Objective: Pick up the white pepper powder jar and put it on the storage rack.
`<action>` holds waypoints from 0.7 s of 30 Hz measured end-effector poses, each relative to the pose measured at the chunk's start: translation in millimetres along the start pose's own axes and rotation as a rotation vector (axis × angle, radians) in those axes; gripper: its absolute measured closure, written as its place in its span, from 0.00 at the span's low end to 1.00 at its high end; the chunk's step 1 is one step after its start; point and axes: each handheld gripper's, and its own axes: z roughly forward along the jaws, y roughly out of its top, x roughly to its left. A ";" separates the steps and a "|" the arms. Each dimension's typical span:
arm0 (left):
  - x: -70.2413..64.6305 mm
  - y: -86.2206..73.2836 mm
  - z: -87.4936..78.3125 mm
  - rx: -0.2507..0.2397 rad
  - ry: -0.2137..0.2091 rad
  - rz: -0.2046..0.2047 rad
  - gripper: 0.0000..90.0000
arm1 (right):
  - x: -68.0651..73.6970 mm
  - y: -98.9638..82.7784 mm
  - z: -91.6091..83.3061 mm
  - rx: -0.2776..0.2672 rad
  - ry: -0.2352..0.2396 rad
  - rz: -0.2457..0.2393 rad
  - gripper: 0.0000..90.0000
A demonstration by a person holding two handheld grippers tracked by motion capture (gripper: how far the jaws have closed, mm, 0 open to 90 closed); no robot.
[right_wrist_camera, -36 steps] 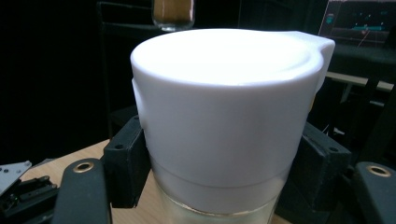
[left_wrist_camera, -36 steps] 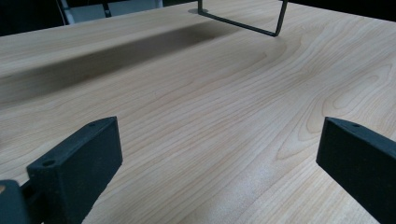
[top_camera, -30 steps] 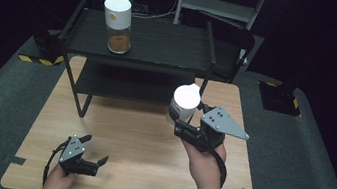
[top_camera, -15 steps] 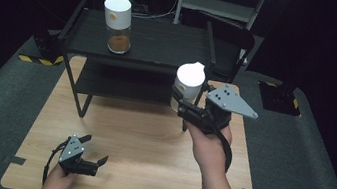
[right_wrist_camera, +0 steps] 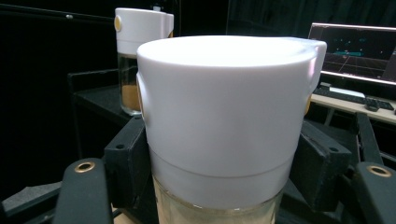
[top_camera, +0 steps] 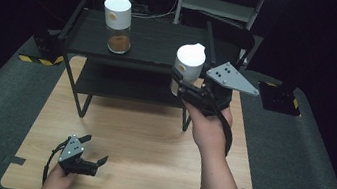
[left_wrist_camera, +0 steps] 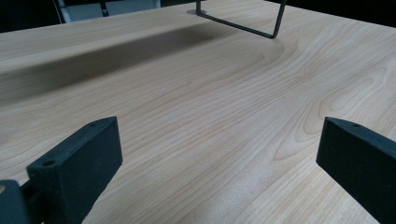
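Observation:
A glass jar with a white lid (top_camera: 189,63) (right_wrist_camera: 224,116) is held upright in the air by my right gripper (top_camera: 192,90), shut on it just below the lid, level with the right end of the black shelf's top (top_camera: 164,43). A second white-lidded jar (top_camera: 117,23) (right_wrist_camera: 140,56) with brown powder stands on the shelf top at the left. Low over the wooden table (top_camera: 149,142) near its front left corner, my left gripper (top_camera: 91,156) (left_wrist_camera: 219,154) stands open with nothing between its fingers.
The black two-tier shelf stands across the far half of the table; one of its thin legs (left_wrist_camera: 243,25) rests on the wood. Grey mat surrounds the table. A lit monitor and keyboard (right_wrist_camera: 355,60) lie beyond the shelf.
My right gripper has risen with the jar and moved toward the shelf's right end. The left gripper has stayed where it was.

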 end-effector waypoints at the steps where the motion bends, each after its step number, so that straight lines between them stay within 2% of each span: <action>1: 0.1 0.1 -0.1 0.001 -0.002 0.004 0.01 | -1.2 3.5 3.9 -0.001 0.000 0.003 0.34; 9: 1.8 0.0 -0.3 0.000 -0.008 0.000 0.01 | -4.9 14.9 22.1 -0.007 -0.006 0.027 0.34; 21: 2.7 -0.2 -0.5 -0.001 -0.015 0.005 0.01 | -9.8 26.7 56.4 0.010 -0.043 0.044 0.34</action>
